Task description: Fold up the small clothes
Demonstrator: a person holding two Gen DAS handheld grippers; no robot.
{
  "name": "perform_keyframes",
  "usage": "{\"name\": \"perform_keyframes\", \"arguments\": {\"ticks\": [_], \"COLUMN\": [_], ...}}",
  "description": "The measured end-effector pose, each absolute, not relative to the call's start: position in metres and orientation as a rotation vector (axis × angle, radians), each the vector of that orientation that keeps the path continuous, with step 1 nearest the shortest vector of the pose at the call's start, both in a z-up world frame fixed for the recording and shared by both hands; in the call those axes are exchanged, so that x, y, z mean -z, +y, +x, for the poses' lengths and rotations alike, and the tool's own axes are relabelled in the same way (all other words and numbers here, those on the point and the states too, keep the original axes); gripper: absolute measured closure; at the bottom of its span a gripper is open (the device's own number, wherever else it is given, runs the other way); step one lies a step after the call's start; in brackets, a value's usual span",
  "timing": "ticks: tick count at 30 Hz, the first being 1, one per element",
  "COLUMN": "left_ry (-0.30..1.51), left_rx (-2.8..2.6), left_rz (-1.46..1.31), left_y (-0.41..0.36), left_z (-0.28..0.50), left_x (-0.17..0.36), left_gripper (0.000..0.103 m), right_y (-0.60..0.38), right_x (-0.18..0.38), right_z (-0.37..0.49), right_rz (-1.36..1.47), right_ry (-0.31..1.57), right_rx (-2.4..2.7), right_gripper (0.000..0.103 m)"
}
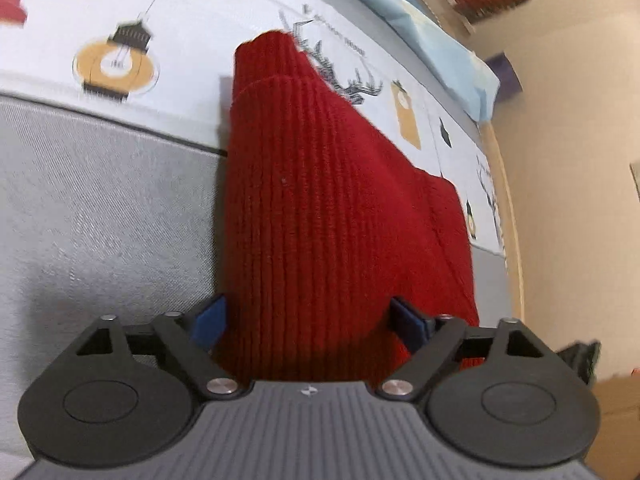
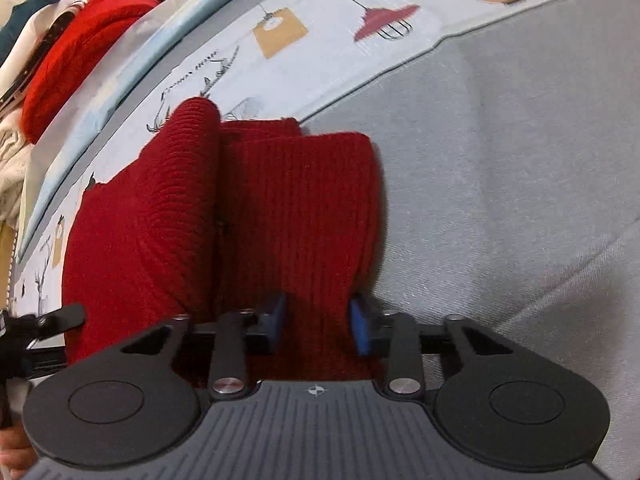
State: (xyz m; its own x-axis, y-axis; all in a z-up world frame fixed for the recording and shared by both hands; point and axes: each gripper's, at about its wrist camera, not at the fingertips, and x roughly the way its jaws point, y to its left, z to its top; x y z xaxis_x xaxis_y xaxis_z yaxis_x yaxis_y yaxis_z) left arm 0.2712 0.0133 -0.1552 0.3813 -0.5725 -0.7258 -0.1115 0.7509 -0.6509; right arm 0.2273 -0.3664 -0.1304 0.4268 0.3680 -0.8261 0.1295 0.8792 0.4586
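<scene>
**Red knit lying on the grey sheet**

While the left gripper (image 1: 310, 322) is gaping wide over the red knit garment (image 1: 320, 208), gripping nothing, the right gripper (image 2: 320, 322) is pinching a fold of the garment's near edge on the grey sheet (image 2: 500, 184).

Knit garment (image 1: 320, 208) was dark red, ribbed. Sheet (image 1: 208, 32) was pale with lantern prints; grey cover (image 1: 100, 208). Gripper pads (image 2: 360, 328) were blue.

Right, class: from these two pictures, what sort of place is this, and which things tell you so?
Probably a bedroom at home. A red knitted garment lies on a bed sheet printed with lamps and deer, a pile of clothes sits behind it, and a plain wall rises beyond.
</scene>
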Motion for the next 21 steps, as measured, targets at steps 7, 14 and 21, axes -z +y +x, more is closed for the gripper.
{"name": "perform_keyframes", "arguments": {"ticks": [7, 14, 21], "left_ry": [1.070, 0.946, 0.938], "left_rx": [0.327, 0.218, 0.113], "left_rz": [-0.538, -0.379, -0.340], "left_y": [0.007, 0.048, 0.115], "left_z": [0.269, 0.260, 0.260], "left_x": [0.111, 0.058, 0.043], "left_gripper": [0.048, 0.048, 0.048], "right_y": [-0.350, -0.287, -0.214], "right_x": [0.112, 0.096, 0.090], "right_z": [0.230, 0.247, 0.265], "right_rz": [0.462, 0.450, 0.445], "right_ry": [1.057, 0.996, 0.977], "right_rx": [-0.189, -0.305, -0.379], "right_gripper": [0.093, 0.093, 0.094]}}
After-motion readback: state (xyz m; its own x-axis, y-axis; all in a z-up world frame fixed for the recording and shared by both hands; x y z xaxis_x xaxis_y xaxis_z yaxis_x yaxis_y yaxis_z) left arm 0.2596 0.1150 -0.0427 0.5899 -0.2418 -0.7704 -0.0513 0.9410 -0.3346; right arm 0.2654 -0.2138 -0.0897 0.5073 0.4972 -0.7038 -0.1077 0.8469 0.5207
